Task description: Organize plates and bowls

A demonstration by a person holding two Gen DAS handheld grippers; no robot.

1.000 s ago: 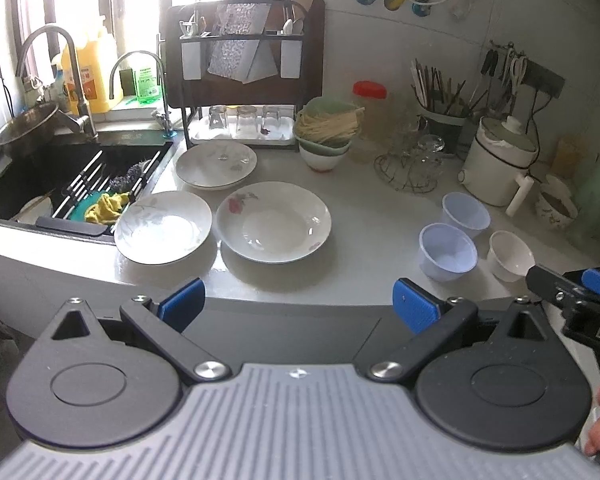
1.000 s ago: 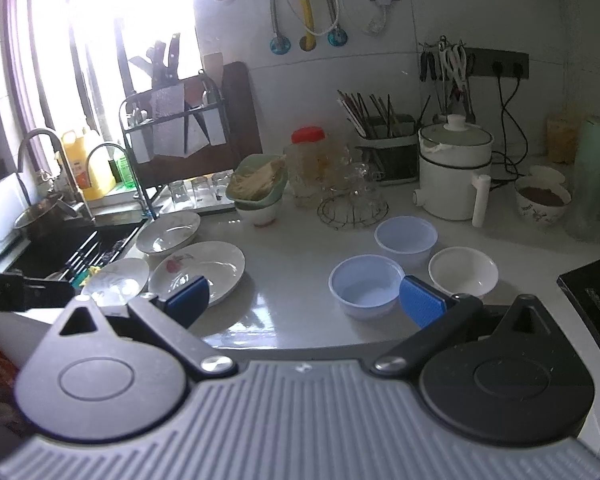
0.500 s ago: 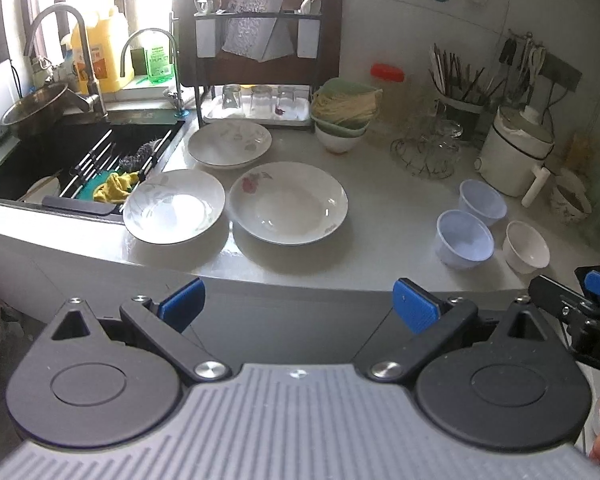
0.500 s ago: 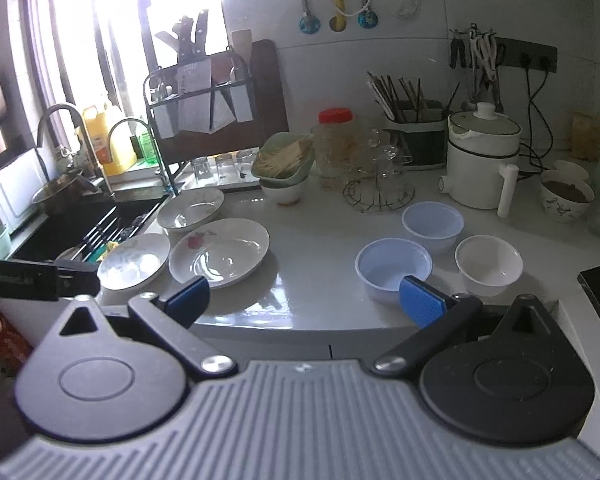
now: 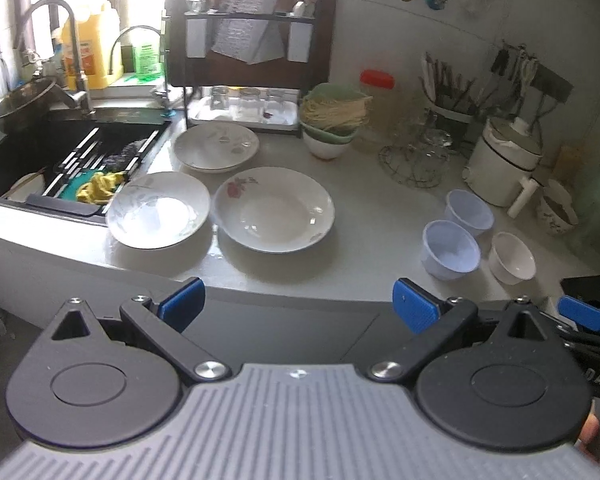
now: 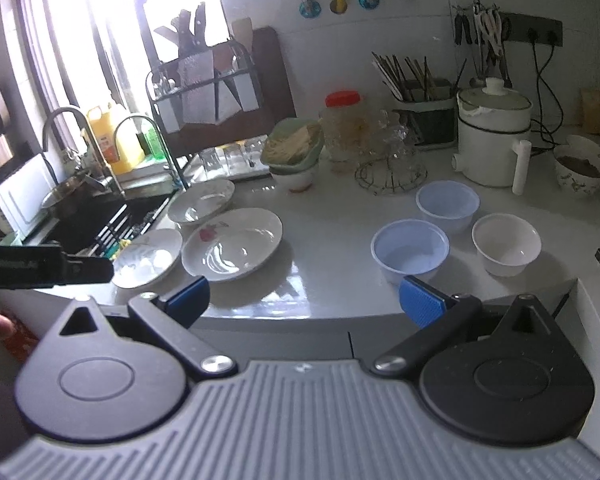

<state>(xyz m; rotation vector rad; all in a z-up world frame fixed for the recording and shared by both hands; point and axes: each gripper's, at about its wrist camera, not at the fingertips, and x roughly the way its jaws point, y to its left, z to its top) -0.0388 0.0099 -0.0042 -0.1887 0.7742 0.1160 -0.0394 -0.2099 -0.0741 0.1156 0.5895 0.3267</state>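
Note:
Three white plates lie on the counter: a flowered plate (image 5: 274, 208) (image 6: 232, 242) in the middle, a leaf-patterned plate (image 5: 159, 209) (image 6: 148, 258) beside the sink, and a third plate (image 5: 216, 146) (image 6: 201, 201) behind them. To the right stand two pale blue bowls, the nearer bowl (image 5: 451, 249) (image 6: 410, 249) and the farther bowl (image 5: 469, 211) (image 6: 447, 204), plus a small white bowl (image 5: 514, 257) (image 6: 506, 243). My left gripper (image 5: 298, 306) is open and empty in front of the counter edge. My right gripper (image 6: 305, 298) is also open and empty, short of the counter.
A sink (image 5: 60, 148) with a yellow cloth lies at the left. Behind the plates are a dish rack (image 5: 244, 80) with glasses and stacked bowls holding noodles (image 5: 334, 120). A wire basket (image 5: 414, 160), a white cooker (image 5: 504, 164) and a filled patterned bowl (image 6: 580, 172) occupy the right.
Both grippers have drawn back a little and tilted, so the counter sits lower and slightly nearer in view. Nothing on the counter has moved. Both stay open.

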